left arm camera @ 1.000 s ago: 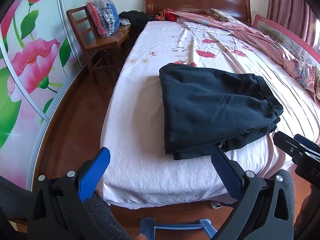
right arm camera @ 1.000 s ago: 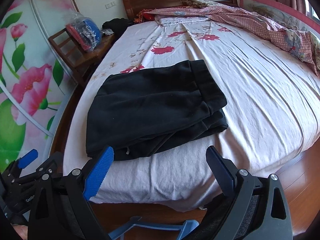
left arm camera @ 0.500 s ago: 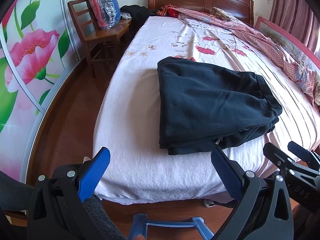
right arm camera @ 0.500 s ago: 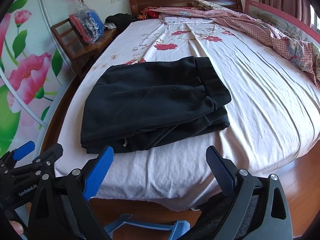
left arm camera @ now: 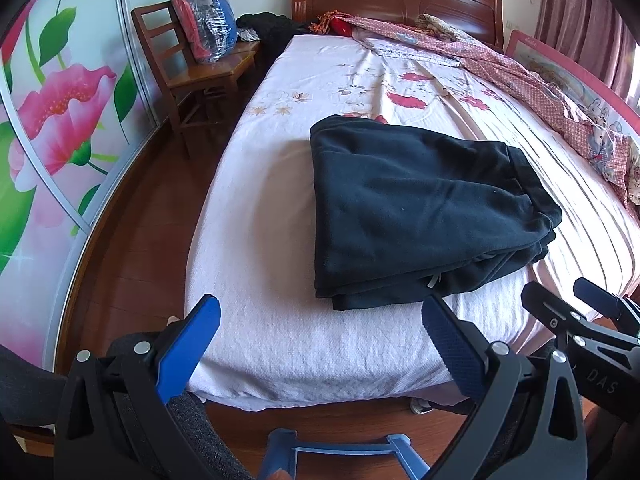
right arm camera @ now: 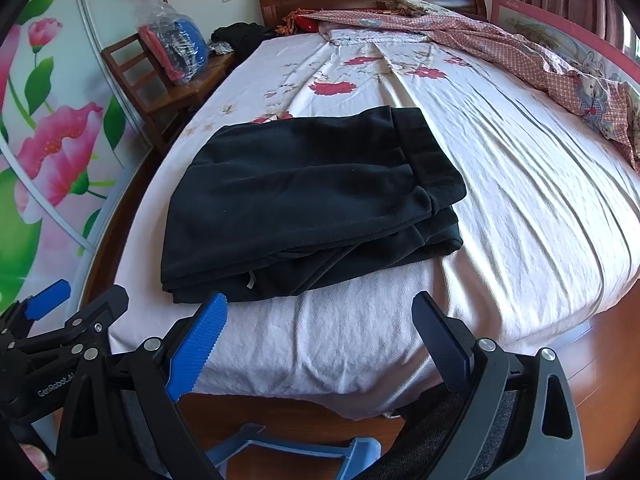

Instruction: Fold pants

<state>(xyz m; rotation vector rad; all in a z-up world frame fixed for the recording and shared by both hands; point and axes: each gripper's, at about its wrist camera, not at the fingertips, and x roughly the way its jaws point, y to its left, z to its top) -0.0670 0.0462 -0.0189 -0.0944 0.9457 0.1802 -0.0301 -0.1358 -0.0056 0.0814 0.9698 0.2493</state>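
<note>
Both grippers — left gripper [left arm camera: 320, 320], right gripper [right arm camera: 320, 316] — seemingly drawn back from the pants [left arm camera: 420, 216]; views raised.

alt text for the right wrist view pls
Black pants lie folded in a stack near the foot of a bed with a white floral sheet. The open right gripper hangs empty in front of them, and the left gripper shows at the left edge.

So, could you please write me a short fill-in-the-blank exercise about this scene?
1. The folded pants lie on the ____.
2. The pants are ____ in colour.
3. The left claw and right claw are both ____.
4. The plastic bag sits on a wooden ____.

Missing words: bed; black; open; chair
</note>
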